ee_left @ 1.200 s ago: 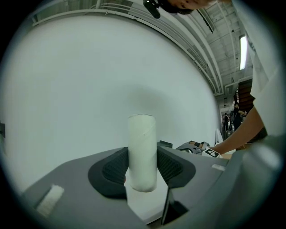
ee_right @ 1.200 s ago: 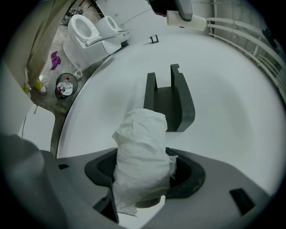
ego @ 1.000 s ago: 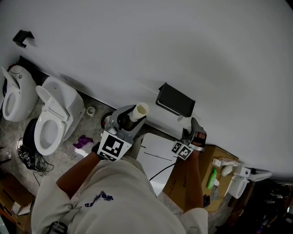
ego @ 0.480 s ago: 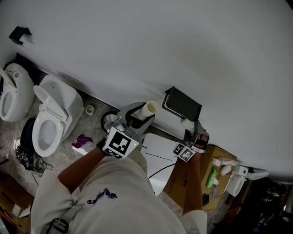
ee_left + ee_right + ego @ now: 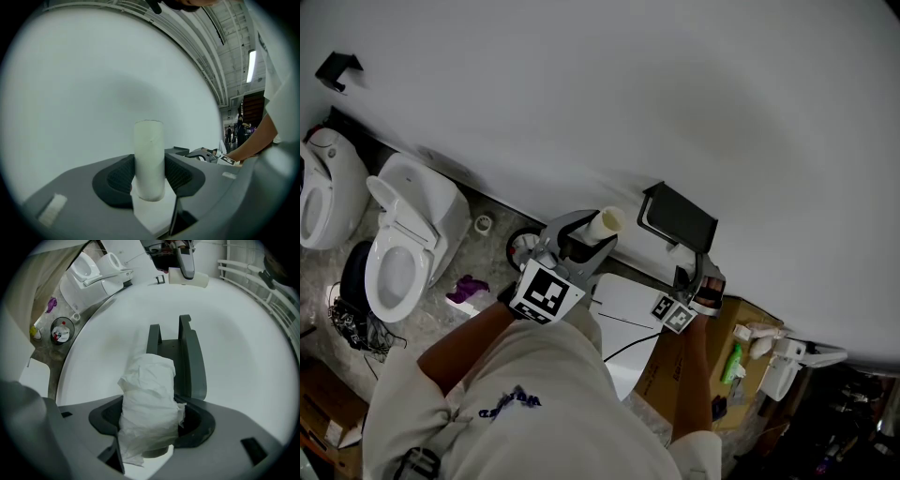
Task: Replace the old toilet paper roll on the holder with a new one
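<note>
1. The tube (image 5: 149,159), a bare pale cardboard core, stands upright in the lower centre of the left gripper view. The left gripper (image 5: 149,180) has its jaws clenched on the tube's lower part, one pad on each side.
2. In the head view the tube sits at centre frame, sticking up and to the right out of the claw toward the wall (image 5: 609,94).
3. The roll (image 5: 150,404), white and crumpled on its outside, fills the lower centre of the right gripper view. The right gripper (image 5: 151,432) grasps it with its jaws set wide, the pads against both sides.
4. The holder (image 5: 178,357) is dark grey and fixed to the wall, at the centre of the right gripper view just beyond the roll. Whether the roll touches it cannot be told.
5. In the head view the holder lies right of centre, the right gripper just below it and the tube to its left, apart from it.
6. Two white toilets (image 5: 403,244) stand at the left edge of the head view, against the wall.
7. A round bin (image 5: 523,248) sits on the floor just left of the left gripper, and a purple scrap (image 5: 469,289) lies lower left of it.
8. A cardboard box (image 5: 736,328) holding small items is at lower right.
</note>
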Motion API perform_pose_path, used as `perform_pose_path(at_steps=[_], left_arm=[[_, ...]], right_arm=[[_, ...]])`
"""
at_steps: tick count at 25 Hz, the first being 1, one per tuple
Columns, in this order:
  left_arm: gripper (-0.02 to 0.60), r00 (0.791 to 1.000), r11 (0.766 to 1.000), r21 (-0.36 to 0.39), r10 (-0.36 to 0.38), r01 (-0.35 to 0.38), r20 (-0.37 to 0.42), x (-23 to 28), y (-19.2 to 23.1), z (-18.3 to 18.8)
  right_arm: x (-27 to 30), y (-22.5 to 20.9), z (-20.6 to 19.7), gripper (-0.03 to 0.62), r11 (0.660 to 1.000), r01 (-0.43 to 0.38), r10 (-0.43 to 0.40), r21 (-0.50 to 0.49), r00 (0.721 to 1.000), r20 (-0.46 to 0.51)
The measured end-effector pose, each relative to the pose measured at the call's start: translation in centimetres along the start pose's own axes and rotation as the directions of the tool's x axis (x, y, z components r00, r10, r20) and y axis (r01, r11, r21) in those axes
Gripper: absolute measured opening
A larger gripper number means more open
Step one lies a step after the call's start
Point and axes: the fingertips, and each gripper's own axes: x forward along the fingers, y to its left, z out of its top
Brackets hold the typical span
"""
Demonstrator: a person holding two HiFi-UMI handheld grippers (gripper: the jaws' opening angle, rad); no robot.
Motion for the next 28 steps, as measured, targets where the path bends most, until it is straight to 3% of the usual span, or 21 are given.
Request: perform_pose_path(at_steps=[28], left_arm=[[0.195, 1.0, 1.0, 0.006, 0.003, -0.003, -0.008, -0.3, -0.6, -0.3]], right_arm=[[0.5, 1.1, 3.2, 0.296, 0.999, -0.037, 0.037, -0.005, 0.998, 0.05]])
